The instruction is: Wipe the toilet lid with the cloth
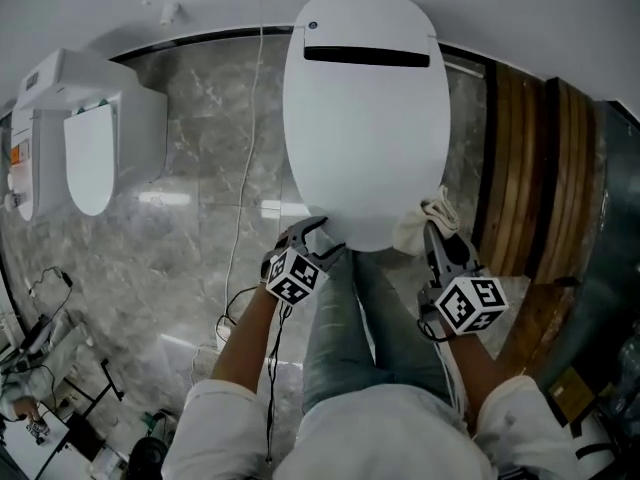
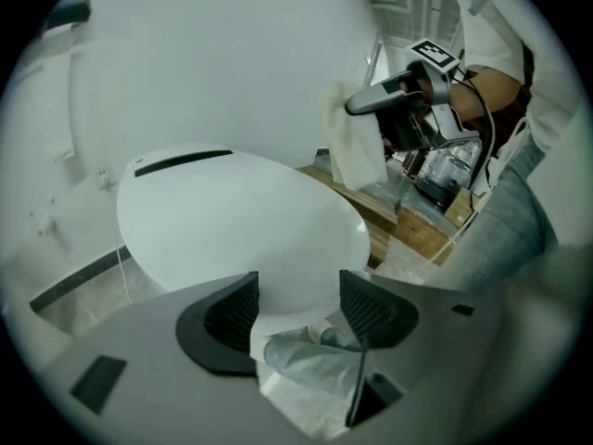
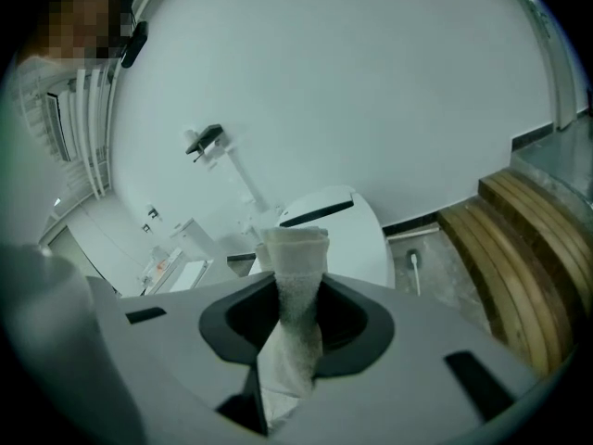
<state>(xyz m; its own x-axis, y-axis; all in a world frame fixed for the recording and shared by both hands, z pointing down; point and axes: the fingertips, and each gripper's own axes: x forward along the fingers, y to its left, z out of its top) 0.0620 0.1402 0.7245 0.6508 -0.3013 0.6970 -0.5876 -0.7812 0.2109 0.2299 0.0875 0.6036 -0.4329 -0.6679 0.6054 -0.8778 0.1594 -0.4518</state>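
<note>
The white oval toilet lid (image 1: 365,118) is closed, with a dark slot near its back. My right gripper (image 1: 436,234) is shut on a cream cloth (image 1: 424,224), which it holds just off the lid's front right edge. In the right gripper view the cloth (image 3: 296,286) stands pinched between the jaws, with the lid (image 3: 345,232) beyond. My left gripper (image 1: 316,236) is open and empty at the lid's front left edge. In the left gripper view the lid (image 2: 241,225) fills the middle, and the right gripper (image 2: 394,95) holds the cloth (image 2: 357,151) above its far side.
A second white toilet unit (image 1: 90,148) stands at the left on the grey marble floor (image 1: 200,258). Curved wooden slats (image 1: 530,168) lie to the right of the lid. A thin white cable (image 1: 250,138) runs down the floor. The person's jeans-clad legs (image 1: 360,318) are between the grippers.
</note>
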